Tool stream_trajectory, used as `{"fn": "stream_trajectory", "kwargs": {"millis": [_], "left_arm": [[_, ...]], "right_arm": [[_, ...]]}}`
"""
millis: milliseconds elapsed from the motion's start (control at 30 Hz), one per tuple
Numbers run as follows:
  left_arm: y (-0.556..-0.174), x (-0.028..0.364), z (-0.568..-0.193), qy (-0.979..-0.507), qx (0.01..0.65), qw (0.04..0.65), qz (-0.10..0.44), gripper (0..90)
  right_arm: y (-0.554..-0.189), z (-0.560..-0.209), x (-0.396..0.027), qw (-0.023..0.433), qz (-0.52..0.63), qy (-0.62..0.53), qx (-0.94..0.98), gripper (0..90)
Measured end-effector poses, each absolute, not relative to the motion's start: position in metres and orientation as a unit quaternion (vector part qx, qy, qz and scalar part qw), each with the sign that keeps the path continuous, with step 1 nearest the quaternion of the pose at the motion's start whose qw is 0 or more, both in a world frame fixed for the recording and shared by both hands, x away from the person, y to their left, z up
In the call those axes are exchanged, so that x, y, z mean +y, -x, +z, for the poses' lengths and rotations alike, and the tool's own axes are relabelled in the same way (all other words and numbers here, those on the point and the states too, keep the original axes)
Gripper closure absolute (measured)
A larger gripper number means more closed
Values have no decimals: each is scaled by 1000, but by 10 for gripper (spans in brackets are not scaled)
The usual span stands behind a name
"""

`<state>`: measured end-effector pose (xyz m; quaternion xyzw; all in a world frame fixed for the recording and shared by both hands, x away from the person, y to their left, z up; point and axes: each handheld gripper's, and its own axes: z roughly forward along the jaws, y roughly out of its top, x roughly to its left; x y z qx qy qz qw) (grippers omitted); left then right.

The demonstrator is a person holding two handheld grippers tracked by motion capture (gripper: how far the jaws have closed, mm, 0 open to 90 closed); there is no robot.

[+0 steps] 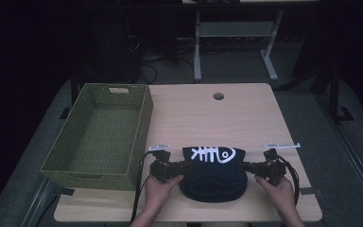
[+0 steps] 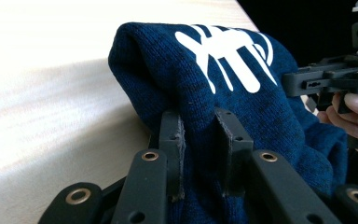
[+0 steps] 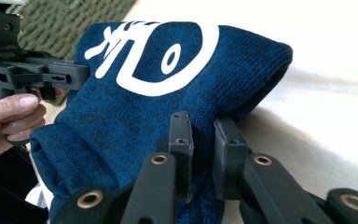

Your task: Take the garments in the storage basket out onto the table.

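Two grippers pinch one dark blue knit hat [image 1: 213,176], which lies on the wooden table [image 1: 246,118] near its six o'clock edge, the white fishbone print facing up toward twelve. At the hat's nine o'clock side the left gripper [image 1: 185,166] has its jaws closed on a fold of the knit, fabric bunched tight between the pads [image 2: 177,154]. At its three o'clock side the right gripper [image 1: 242,166] is clamped on the opposite edge the same way, cloth squeezed between its pads [image 3: 182,149]. One green woven basket [image 1: 101,135] stands at the table's nine o'clock, apart from the hat.
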<state>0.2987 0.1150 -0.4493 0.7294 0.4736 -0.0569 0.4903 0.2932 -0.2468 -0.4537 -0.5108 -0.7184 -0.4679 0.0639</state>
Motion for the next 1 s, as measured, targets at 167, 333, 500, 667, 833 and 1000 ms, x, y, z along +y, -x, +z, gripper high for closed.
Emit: {"fn": "stream_trajectory", "kwargs": {"millis": [167,333,500,667,833,1000], "left_arm": [[-298,121,-434,-729,467,499,-50,748],[-300,130,-418,-725,465,507,-43,748],[-302,139,-402,-724,461,512,-35,748],[-306,149,-387,-723,459,516,-30,748],[-310,159,-372,-721,457,521,-26,746],[-313,172,-362,-718,459,523,-21,746]], "right_arm": [[-294,-442,-243,62,-478,503,-717,792],[-297,-428,-238,63,-489,493,-717,792],[-302,-411,-231,58,-496,483,-719,792],[-307,-397,-223,61,-502,476,-719,792],[-313,-383,-215,64,-511,471,-716,791],[-319,-372,-204,64,-516,465,-716,791]]}}
